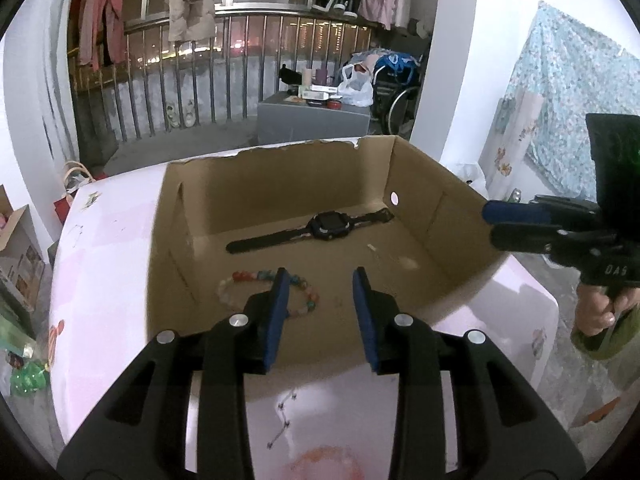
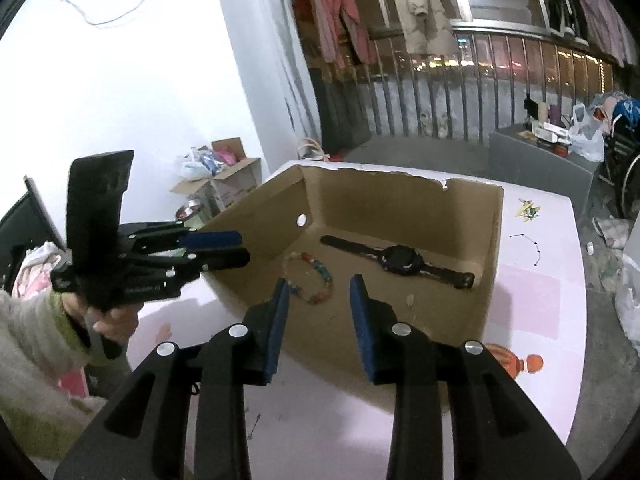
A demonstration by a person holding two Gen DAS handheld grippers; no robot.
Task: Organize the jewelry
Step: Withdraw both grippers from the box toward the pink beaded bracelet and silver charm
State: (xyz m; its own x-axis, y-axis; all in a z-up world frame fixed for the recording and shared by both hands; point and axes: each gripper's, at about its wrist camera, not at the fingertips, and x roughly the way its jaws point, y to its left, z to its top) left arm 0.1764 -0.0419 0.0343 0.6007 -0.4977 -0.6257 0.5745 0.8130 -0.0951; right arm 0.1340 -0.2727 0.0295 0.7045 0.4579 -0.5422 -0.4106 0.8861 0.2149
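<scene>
An open cardboard box (image 1: 448, 216) (image 2: 492, 240) stands on a pink table (image 1: 104, 280) (image 2: 532, 300). Inside lie a black wristwatch (image 1: 330, 226) (image 2: 400, 260) and a colourful bead bracelet (image 1: 308, 300) (image 2: 320, 276). My left gripper (image 1: 320, 276) is open and empty, held over the box's near edge above the bracelet. My right gripper (image 2: 316, 280) is open and empty, over the box's other side; it also shows in the left wrist view (image 1: 490, 224) at the box's right wall. A thin dark chain (image 1: 282, 420) (image 2: 528, 246) lies on the table outside the box.
A grey cabinet (image 1: 312, 120) with clutter and a wheelchair (image 1: 400, 100) stand behind, by a metal railing (image 1: 240, 72). Cardboard boxes (image 2: 228, 184) and bags sit on the floor. Stickers mark the tabletop (image 2: 528, 210).
</scene>
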